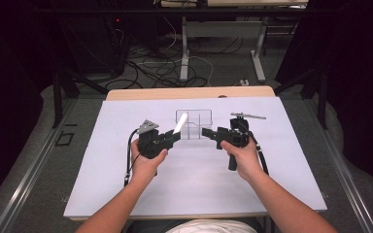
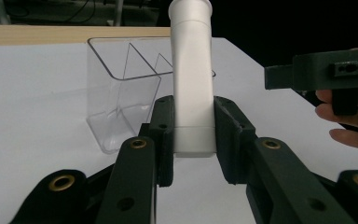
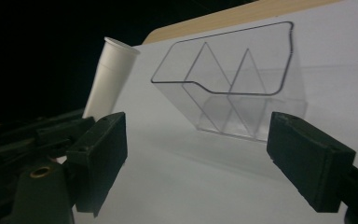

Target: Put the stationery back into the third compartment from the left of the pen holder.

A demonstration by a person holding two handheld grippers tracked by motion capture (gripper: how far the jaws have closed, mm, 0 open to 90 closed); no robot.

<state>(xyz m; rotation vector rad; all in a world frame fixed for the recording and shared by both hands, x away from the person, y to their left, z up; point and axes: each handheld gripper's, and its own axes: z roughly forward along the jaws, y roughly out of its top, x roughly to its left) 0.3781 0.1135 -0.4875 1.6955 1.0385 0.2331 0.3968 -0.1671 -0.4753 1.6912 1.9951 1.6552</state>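
A white plastic tube (image 1: 180, 123) stands slanted up out of my left gripper (image 1: 176, 135), which is shut on its lower end; in the left gripper view the tube (image 2: 193, 79) sits squeezed between both pads. Just behind it is a clear plastic container (image 1: 201, 113) with dividers, resting on the white sheet. My right gripper (image 1: 205, 132) hovers to the right of the tube, pointing left toward it, its jaws apart with nothing between them. In the right gripper view the container (image 3: 242, 93) lies ahead and the tube (image 3: 109, 77) rises at the left.
A white sheet (image 1: 194, 179) covers the tabletop, with a wooden edge (image 1: 189, 93) showing at the back. Beyond the table are cables and desk legs (image 1: 184, 53) on the floor. Dark frame posts (image 1: 57, 97) stand at both sides.
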